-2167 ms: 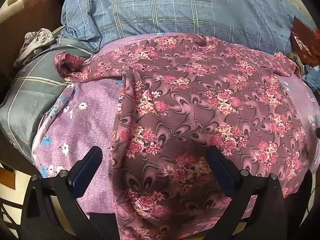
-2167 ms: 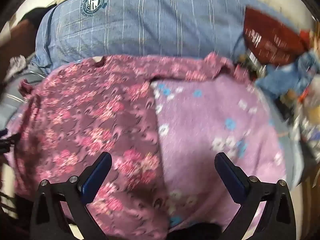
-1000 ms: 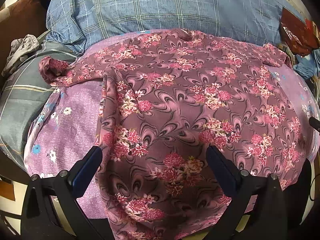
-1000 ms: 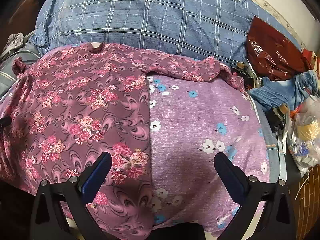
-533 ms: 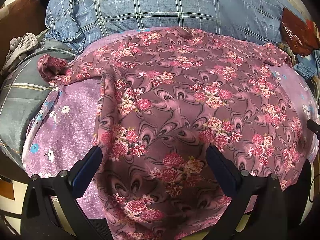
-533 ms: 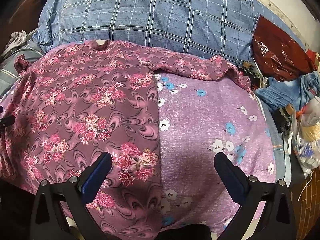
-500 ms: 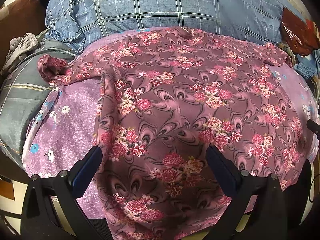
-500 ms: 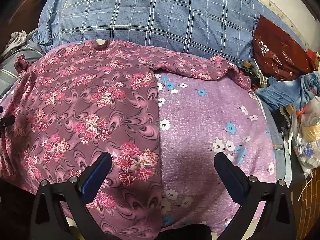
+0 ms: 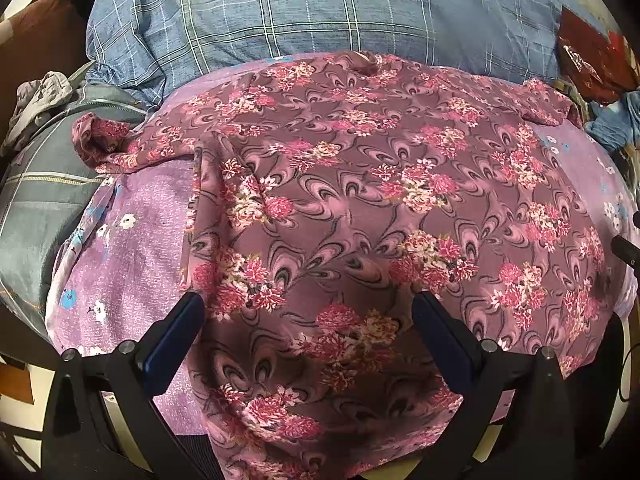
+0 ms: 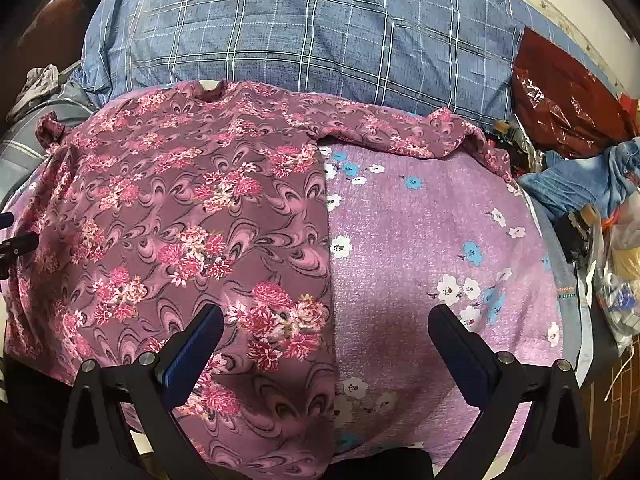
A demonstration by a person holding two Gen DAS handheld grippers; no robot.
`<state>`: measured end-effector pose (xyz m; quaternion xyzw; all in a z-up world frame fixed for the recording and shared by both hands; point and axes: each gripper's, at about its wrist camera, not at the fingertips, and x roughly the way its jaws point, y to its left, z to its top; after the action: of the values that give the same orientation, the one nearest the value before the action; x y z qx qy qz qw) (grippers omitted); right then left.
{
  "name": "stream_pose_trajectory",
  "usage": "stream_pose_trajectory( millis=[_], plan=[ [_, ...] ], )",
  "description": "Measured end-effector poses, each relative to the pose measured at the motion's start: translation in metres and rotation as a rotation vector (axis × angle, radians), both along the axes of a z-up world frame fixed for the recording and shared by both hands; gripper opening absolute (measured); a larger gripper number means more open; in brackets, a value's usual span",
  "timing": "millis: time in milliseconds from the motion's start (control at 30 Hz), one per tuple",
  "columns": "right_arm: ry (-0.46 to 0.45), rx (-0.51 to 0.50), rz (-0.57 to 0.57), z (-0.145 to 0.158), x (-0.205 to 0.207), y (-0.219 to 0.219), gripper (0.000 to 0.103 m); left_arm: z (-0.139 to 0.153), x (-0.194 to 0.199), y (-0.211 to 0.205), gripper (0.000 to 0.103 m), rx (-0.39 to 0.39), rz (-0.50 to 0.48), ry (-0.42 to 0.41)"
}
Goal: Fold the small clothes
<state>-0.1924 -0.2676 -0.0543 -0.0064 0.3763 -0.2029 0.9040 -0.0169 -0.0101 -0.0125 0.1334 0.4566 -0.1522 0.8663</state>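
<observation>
garment: a maroon floral top [image 9: 352,200] is spread flat on a purple flowered blanket [image 10: 432,248], neckline toward the far edge of the bed, hem hanging over the near edge.

sleeves: one sleeve [image 9: 108,144] bunches up out toward the left edge of the blanket, the other sleeve [image 10: 400,132] runs along the far edge toward the right, a bit rumpled at the cuff.

blanket: the top covers the middle and left part of it; a bare purple strip shows on the left side, and a much wider bare patch on the right.

left gripper [image 9: 308,320]: hovering low over the near part of the top, jaws spread wide with the fabric lying between them, not pinching anything. Whether the tips actually touch the cloth, can't tell.

right gripper [image 10: 326,328]: also spread wide and holding nothing. It sits right over the top's straight right side edge, so one finger is above the floral fabric and the other above bare blanket.

behind it all: a big blue plaid pillow [image 10: 304,40] lies along the far edge of the bed, touching the neckline area.

left side clutter: a grey striped cloth [image 9: 36,200] just beside the blanket, with a crumpled grey rag [image 9: 40,96] on top of it.

right side clutter: a shiny dark red bag [image 10: 560,104], a heap of denim [image 10: 588,184] and some plastic bags [image 10: 616,280] past the right edge of the blanket.
</observation>
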Motion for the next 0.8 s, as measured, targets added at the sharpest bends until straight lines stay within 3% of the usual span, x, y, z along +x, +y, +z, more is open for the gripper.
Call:
stream_pose_trajectory(
  millis=[367,567,733,800],
  plan=[
    [-0.006,0.032,0.000,-0.003,-0.001,-0.004,0.102,0.001,0.001,0.001,0.103,-0.020,-0.003,0.020],
    [0.015,0.160,-0.027,-0.012,-0.001,-0.031,0.098,0.008,0.022,0.041,0.103,-0.061,0.117,0.039],
    [0.074,0.251,0.003,-0.035,0.002,-0.040,0.089,-0.020,0.035,0.068,0.103,-0.034,0.196,0.164],
    [0.107,0.277,0.047,-0.046,0.006,-0.034,0.075,-0.042,0.033,0.069,0.103,-0.047,0.169,0.261]
  ],
)
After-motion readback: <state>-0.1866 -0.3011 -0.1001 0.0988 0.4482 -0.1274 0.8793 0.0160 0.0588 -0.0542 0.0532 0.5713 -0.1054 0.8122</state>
